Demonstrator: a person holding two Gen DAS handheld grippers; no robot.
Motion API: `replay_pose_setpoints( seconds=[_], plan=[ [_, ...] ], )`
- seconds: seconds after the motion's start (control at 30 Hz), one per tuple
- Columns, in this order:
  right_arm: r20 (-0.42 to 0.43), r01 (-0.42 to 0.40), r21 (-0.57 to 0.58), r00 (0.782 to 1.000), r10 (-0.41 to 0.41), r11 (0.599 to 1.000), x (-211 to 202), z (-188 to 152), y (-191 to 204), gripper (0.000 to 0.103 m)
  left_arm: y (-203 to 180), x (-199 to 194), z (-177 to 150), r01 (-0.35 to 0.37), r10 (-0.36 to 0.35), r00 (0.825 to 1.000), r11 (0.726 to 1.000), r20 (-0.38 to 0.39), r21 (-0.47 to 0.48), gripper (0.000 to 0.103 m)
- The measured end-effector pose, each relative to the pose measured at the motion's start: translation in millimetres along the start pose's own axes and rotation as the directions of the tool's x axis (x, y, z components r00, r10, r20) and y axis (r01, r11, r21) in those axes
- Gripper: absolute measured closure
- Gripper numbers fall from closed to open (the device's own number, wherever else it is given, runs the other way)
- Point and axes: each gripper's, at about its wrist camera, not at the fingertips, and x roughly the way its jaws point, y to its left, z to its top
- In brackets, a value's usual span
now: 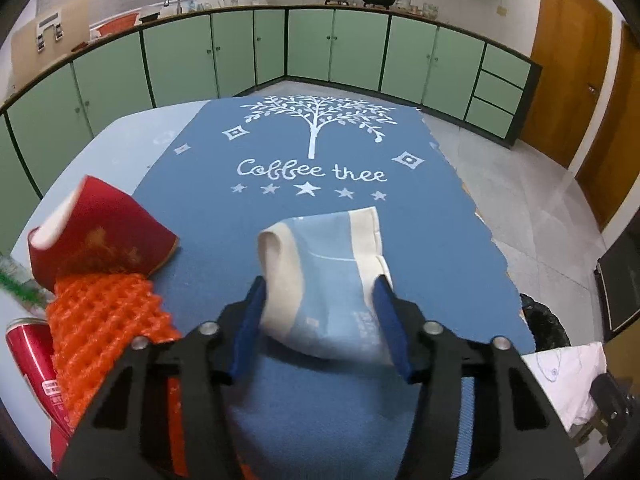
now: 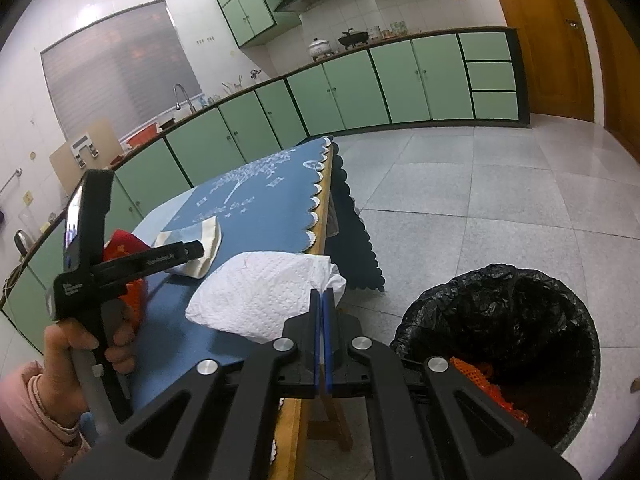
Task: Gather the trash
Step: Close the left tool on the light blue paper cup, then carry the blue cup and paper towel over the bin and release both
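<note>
A crushed blue-and-cream paper cup lies on the blue table mat. My left gripper is shut on it, both blue pads pressing its sides. In the right wrist view that cup shows at the left gripper's fingers, with a person's hand on the handle. My right gripper is shut on the edge of a white paper towel, held over the table's near corner. A bin lined with a black bag stands on the floor to the right, with orange netting inside.
Left of the cup lie a crushed red paper cup, an orange foam net, a red can and a clear bottle. Green cabinets line the walls. Tiled floor stretches right of the table.
</note>
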Motion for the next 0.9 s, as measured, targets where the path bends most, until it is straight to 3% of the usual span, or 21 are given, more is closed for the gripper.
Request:
replay_pose_setpoints(
  seconds=[0.17,0.27,0.6,0.9],
  plan=[
    [-0.004,-0.001,-0.003,1.000,0.001,1.000,1.0,1.0,0.2,0.101,-2.9,-13.5,-1.9,-0.023,0.022,0.997,1.000,0.071,0.012,0.072],
    [-0.002,0.000,0.001,1.000,0.000,1.000,0.7,1.4,-2.1,0.101,-4.4,-23.5,-4.4,-0.023,0.021,0.995,1.000,0.100,0.020,0.075],
    [0.044,-0.006,0.001,0.999,0.006,1.000,-10.5,6.4,-3.7,0.101,10.1,-81.4,-16.1,0.023,-0.024,0.976,1.000,0.218,0.007,0.076],
    [0.100,0.015,-0.020,0.995,-0.013,1.000,-37.7,18.2,-7.1,0.101,-19.1,-119.4,-40.4,0.067,-0.096,0.953,0.992,0.288,0.109,0.076]
  ],
)
